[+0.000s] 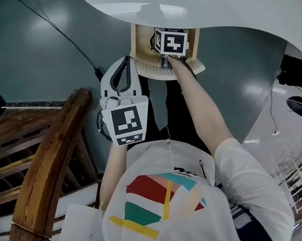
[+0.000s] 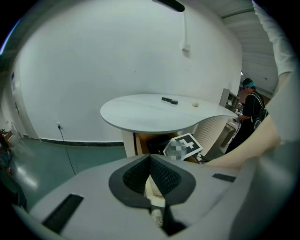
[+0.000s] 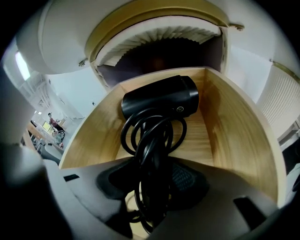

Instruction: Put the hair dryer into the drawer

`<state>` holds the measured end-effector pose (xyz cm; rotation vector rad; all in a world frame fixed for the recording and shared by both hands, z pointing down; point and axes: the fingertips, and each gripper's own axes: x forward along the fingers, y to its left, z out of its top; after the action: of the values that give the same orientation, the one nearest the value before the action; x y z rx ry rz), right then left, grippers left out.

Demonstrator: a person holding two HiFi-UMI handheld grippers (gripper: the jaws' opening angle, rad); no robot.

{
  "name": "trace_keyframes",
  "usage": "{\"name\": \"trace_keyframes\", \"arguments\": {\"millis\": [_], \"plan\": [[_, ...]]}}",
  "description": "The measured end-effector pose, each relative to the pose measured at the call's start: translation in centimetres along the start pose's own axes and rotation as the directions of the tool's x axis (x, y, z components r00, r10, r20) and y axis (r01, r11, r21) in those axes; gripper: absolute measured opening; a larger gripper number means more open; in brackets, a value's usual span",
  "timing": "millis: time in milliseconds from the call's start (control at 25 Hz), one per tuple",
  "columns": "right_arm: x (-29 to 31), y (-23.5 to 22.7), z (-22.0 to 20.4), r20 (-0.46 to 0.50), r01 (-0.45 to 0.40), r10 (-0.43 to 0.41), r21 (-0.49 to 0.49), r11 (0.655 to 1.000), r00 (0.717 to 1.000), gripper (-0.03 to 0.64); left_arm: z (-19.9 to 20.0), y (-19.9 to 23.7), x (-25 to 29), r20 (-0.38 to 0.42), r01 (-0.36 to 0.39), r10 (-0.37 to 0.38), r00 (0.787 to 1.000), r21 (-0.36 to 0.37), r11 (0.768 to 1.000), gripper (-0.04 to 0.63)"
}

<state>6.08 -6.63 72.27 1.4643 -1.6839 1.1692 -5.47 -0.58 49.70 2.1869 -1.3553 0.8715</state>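
Since the black hair dryer (image 3: 159, 96) is low inside the open, curved pale-wood drawer (image 3: 234, 136), the step in hand appears to be the set-down, and it wants a gentle touch. Lower until the barrel rests on the drawer floor. Then part the jaws only enough to free the handle, and draw straight back so the looped black cord (image 3: 152, 136) does not snag and drag the dryer out. The loops should end up below the drawer's rim, or they may catch when it is pushed shut.

The right gripper (image 3: 150, 187) is clamped on the hair dryer's handle, with the cord bundled round it. The barrel lies crosswise just ahead of the jaws, towards the back of the drawer, with the side walls clear of it on both sides. Whether it touches the floor yet cannot be told.

The left gripper (image 2: 150, 171) has its jaws pressed together on nothing. It hangs back from the drawer, facing the round white worktop (image 2: 150, 112) under which the drawer opens.
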Motion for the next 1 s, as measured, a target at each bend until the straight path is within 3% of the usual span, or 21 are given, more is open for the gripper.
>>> {"name": "trace_keyframes", "arguments": {"millis": [200,600,1000], "plan": [[0.3,-0.3,0.2,0.021,0.0,-0.001,0.036,0.999,1.0,0.192,-0.5,-0.6,0.5,-0.002,0.012,-0.012,1.0,-0.018,1.0,0.017],[0.7,0.0,0.2,0.021,0.006,-0.006,0.009,1.0,1.0,0.201,-0.6,-1.6,0.6,0.004,0.019,-0.019,1.0,-0.017,1.0,0.017],[-0.9,1.0,1.6,0.105,0.028,-0.022,-0.052,0.998,0.994,0.249,0.1,-1.2,-0.4,0.034,0.015,-0.014,0.999,-0.02,1.0,0.017]]}}
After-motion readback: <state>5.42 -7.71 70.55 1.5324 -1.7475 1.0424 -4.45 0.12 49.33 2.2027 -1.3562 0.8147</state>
